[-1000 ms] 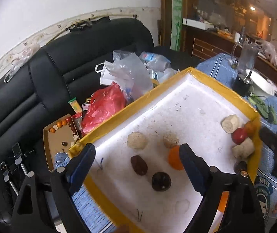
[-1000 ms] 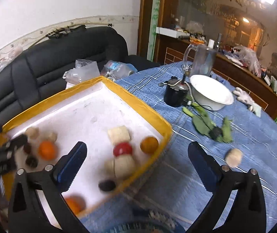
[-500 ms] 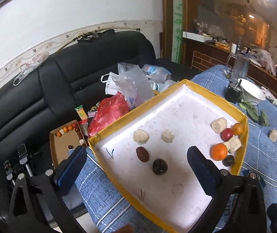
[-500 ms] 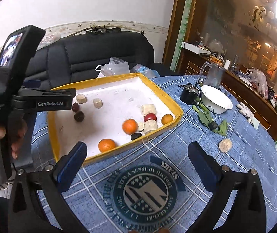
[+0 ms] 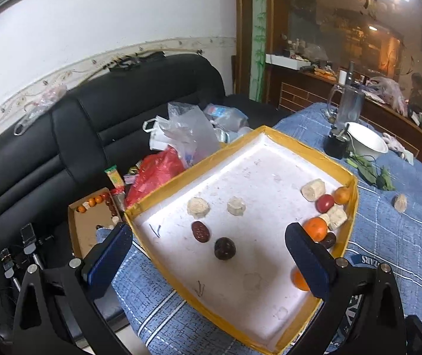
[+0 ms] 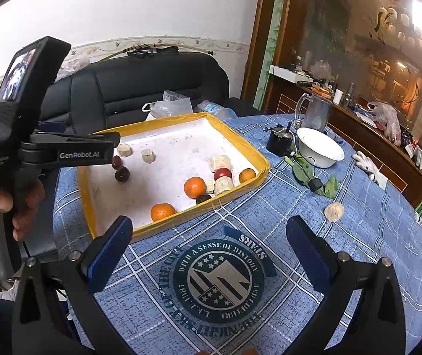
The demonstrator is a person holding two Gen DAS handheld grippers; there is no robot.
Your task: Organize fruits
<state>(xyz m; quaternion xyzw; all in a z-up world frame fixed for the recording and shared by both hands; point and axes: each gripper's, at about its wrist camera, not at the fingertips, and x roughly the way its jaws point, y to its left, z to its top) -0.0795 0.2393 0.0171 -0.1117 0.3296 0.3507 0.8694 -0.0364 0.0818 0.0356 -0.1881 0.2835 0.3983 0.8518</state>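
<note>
Left gripper (image 5: 211,254) hovered above the near end of the tray (image 5: 314,151), jaws wide apart, nothing between them. Right gripper (image 6: 208,248) hung over the blue tablecloth (image 6: 358,236) near the printed emblem (image 6: 219,281), jaws likewise spread and empty.

Tray: white floor, yellow rim, resting on the cloth. Contents as seen from the left wrist camera:
- two dark fruits (image 5: 224,248) just beside each other, centre-left;
- two pale chunks (image 5: 198,207) a little farther back;
- cluster in the right corner: an orange (image 5: 315,229), a red fruit (image 5: 325,203), a small orange fruit (image 5: 342,195), pale chunks and a dark fruit, touching or nearly so;
- a second orange (image 6: 162,211) near the tray's near-right rim, partly hidden behind the left gripper's finger in the left view.

One pale piece (image 6: 334,211) lay on the cloth outside the tray, right of it. A white bowl (image 6: 320,148) sat farther right. A hand (image 6: 1,204) held the left gripper's handle.
</note>
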